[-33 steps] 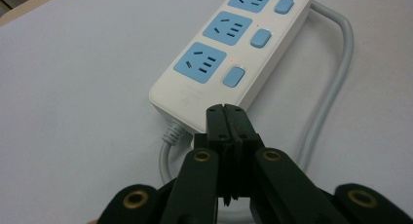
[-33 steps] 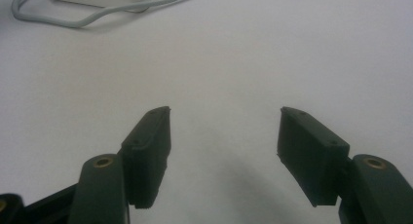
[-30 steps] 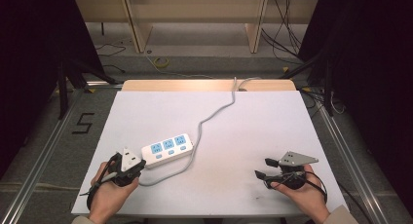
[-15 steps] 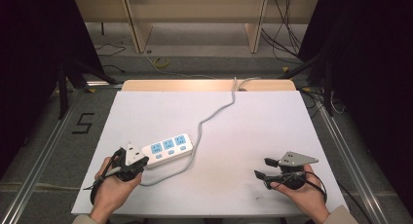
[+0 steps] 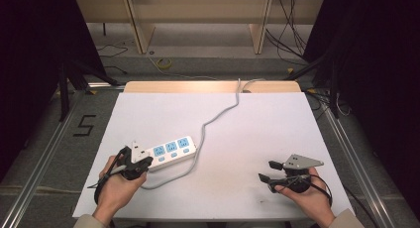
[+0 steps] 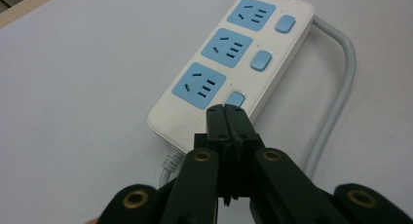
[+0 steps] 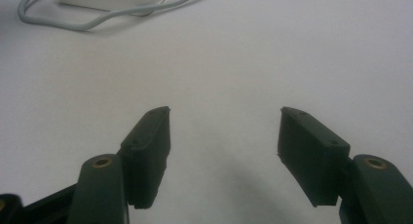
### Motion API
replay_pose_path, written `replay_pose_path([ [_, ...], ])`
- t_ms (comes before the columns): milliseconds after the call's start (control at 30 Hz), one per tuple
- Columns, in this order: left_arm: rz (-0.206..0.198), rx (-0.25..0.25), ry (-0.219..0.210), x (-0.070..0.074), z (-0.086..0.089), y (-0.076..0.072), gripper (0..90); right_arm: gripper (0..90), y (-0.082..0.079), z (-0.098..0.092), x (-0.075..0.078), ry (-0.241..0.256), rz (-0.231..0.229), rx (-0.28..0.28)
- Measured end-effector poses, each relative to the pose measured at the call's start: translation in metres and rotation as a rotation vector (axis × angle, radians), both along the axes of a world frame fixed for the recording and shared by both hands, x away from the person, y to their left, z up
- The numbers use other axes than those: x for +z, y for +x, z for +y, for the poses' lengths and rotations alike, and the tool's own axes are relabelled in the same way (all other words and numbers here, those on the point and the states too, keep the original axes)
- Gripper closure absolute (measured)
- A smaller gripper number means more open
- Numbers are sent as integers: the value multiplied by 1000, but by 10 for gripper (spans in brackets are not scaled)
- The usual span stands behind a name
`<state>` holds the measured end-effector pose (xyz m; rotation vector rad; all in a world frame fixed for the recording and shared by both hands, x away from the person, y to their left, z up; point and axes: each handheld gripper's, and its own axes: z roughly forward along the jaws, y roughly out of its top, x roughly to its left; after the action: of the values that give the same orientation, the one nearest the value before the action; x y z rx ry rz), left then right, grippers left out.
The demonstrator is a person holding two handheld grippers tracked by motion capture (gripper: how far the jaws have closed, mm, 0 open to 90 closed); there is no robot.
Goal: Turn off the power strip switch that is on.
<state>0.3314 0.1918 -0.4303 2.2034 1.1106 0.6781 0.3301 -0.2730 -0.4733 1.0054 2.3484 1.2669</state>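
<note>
Your left gripper (image 6: 228,118), jaws clenched, has slid onto the power strip's (image 5: 171,151) nearest switch (image 6: 235,98); right gripper (image 5: 271,172) idles, jaws released.

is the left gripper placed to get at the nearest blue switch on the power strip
Probably yes. The left gripper, jaws shut together, has its tip right at the nearest blue switch on the power strip, with nothing between them. Actual contact can't be confirmed.

A white three-socket power strip (image 5: 167,152) lies on the white table (image 5: 257,129), toward its near left. Its grey cable (image 5: 218,116) runs back over the far edge. The left tongs (image 5: 134,153) sit at the strip's near end; the right tongs (image 5: 270,172) sit well apart, near right.
</note>
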Motion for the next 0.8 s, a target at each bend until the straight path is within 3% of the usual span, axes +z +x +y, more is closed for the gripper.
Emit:
replay_pose_path([
  [800,31,-5,20,7,-10,12,897,373,0,0,0,0,2,3],
])
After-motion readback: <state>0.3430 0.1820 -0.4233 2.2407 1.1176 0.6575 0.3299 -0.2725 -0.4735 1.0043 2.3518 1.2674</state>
